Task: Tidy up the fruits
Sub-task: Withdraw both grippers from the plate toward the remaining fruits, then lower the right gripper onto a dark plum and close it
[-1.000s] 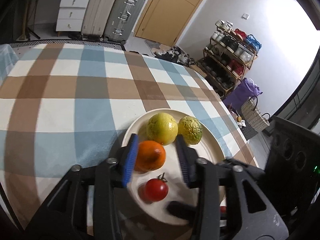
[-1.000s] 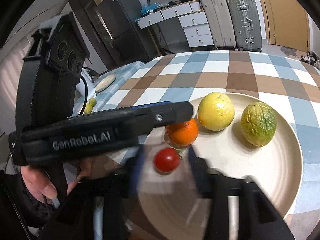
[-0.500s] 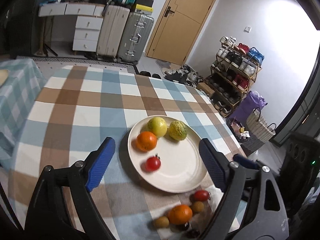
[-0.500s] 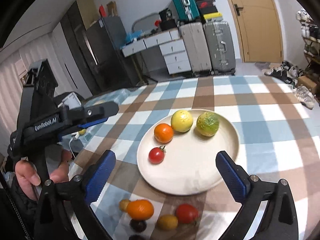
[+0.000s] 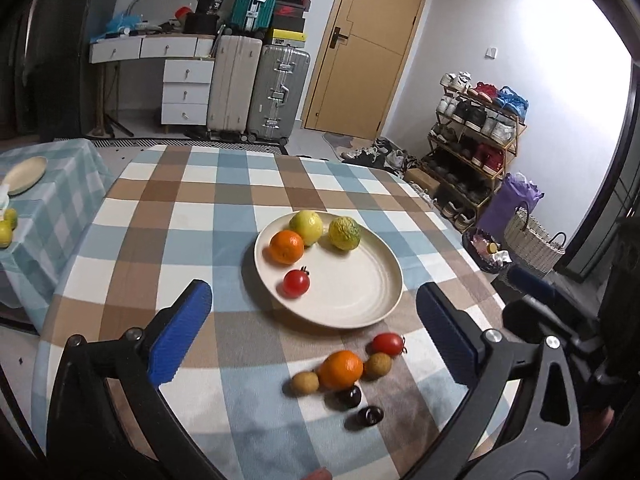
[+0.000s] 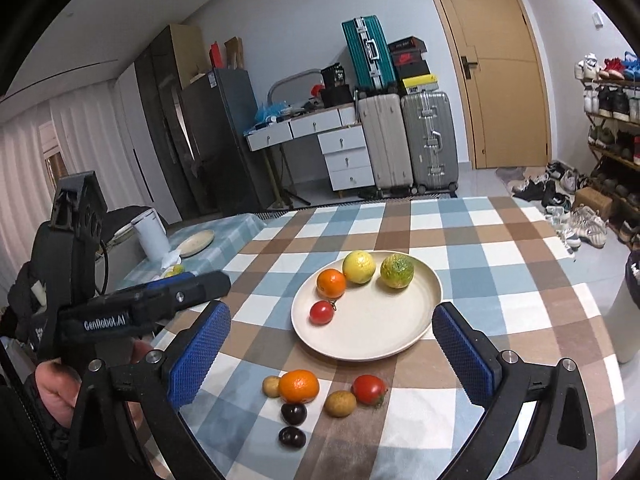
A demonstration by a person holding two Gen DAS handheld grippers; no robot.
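Looking along the left gripper [image 5: 314, 338], its blue pads stand spread wide with nothing between them (its jaws have just been opening). Beyond them a cream plate [image 5: 360, 300] sits on a checked tablecloth [image 5: 192, 208] and holds an orange [image 5: 286, 246], a yellow citrus [image 5: 306, 227], a green-yellow citrus [image 5: 344, 233] and a tomato [image 5: 296, 283]. Loose fruit lies on the cloth just in front of the plate: a second orange [image 5: 341, 369], a second tomato [image 5: 387, 343], two small brown fruits and two dark ones. Only this view shows the table's right edge dropping to baskets on the floor.

From the right wrist, the right gripper [image 6: 332, 354] is likewise fully spread and empty. Only here does the person's hand [image 6: 56, 384] show, holding the other gripper at far left. Bare cloth lies beyond the plate.

A second ago both grippers sat low over the plate, the left beside the orange, the right around the tomato; both are now farther back.
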